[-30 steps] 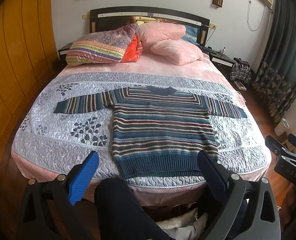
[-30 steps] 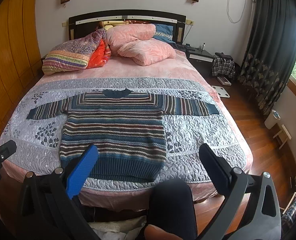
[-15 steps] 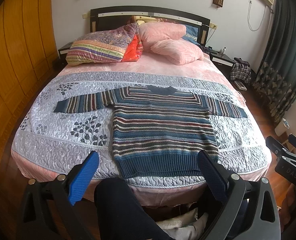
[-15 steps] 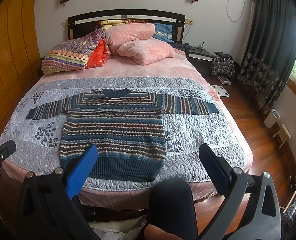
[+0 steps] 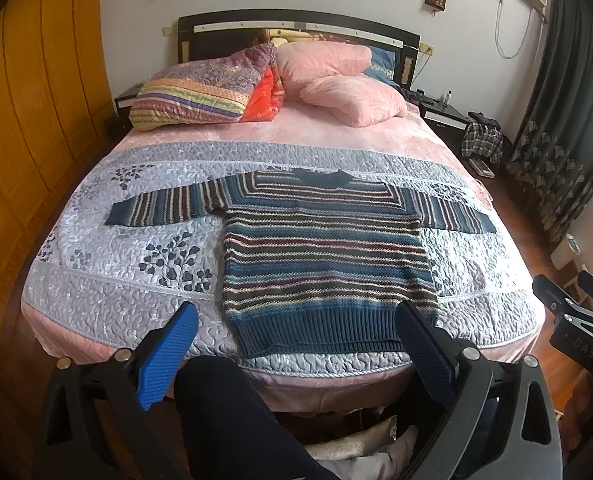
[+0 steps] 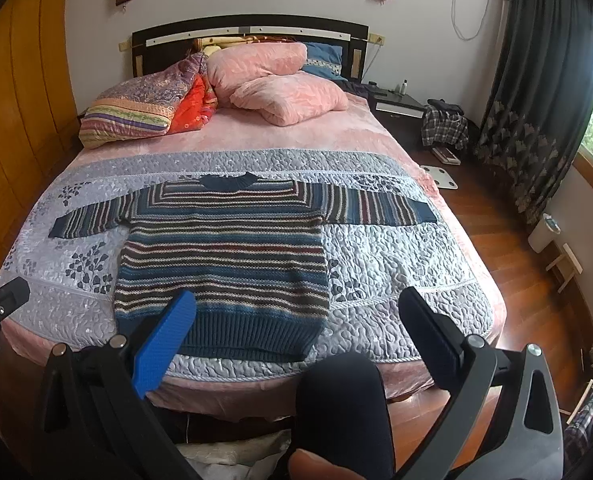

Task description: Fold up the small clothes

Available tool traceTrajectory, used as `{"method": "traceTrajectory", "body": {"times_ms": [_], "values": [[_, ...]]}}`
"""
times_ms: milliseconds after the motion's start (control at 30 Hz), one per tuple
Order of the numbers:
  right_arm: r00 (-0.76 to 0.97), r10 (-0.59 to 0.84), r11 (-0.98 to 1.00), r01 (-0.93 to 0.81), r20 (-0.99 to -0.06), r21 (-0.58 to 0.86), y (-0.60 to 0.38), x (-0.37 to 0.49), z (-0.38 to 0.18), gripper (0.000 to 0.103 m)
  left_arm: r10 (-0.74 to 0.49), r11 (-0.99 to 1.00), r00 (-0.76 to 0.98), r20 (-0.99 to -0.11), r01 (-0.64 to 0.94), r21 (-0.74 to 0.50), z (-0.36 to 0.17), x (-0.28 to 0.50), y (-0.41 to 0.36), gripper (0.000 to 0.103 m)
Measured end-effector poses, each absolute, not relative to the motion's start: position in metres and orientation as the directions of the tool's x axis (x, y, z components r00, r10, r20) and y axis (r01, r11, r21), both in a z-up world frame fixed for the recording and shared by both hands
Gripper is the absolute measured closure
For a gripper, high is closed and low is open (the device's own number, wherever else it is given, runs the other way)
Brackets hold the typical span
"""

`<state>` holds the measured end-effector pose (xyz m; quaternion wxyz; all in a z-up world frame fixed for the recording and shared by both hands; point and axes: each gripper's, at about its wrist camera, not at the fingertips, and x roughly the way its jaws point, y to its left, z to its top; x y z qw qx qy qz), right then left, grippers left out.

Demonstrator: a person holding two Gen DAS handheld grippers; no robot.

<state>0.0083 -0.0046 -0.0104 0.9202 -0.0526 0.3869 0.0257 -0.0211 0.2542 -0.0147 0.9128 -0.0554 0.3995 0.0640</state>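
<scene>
A striped knitted sweater [image 5: 320, 256] [image 6: 224, 256] lies flat on the grey quilted bedspread [image 5: 108, 280] [image 6: 400, 264], face up, both sleeves spread sideways, hem toward me. My left gripper [image 5: 296, 320] is open, held before the foot of the bed, short of the hem, with nothing between its blue fingers. My right gripper [image 6: 296, 304] is also open and empty, off the bed's near edge, in front of the sweater's right half. Each gripper shows at the edge of the other's view.
Pink and patterned pillows [image 5: 256, 84] are piled at the headboard. A person's dark-trousered knee [image 5: 224, 404] [image 6: 340, 392] rises below the grippers. Wooden wardrobe doors [image 5: 28, 120] stand left. A nightstand, a plaid garment [image 6: 444, 128], a scale and curtains are to the right on wooden floor.
</scene>
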Motion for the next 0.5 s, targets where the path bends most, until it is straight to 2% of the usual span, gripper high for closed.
{"method": "traceTrajectory", "body": {"times_ms": [233, 333, 400, 500], "values": [[0.691, 0.001, 0.993, -0.084, -0.723, -0.079, -0.007, 0.021, -0.018, 0.003, 0.074, 0.985, 0.659, -0.749, -0.166, -0.049, -0.024, -0.003, 0.249, 0.004], [0.720, 0.095, 0.990, -0.142, -0.687, -0.012, -0.017, 0.028, -0.022, 0.003, 0.070, 0.988, 0.689, -0.721, -0.149, -0.047, -0.032, 0.009, 0.248, 0.004], [0.735, 0.256, 0.963, -0.247, -0.628, 0.103, -0.034, 0.039, -0.031, 0.003, 0.052, 0.990, 0.706, -0.706, -0.130, -0.058, -0.042, 0.020, 0.249, 0.004], [0.705, 0.230, 0.973, -0.185, -0.671, 0.138, -0.063, 0.076, -0.053, 0.003, -0.064, 0.988, 0.731, -0.679, -0.050, -0.148, -0.060, 0.039, 0.252, 0.004]]}}
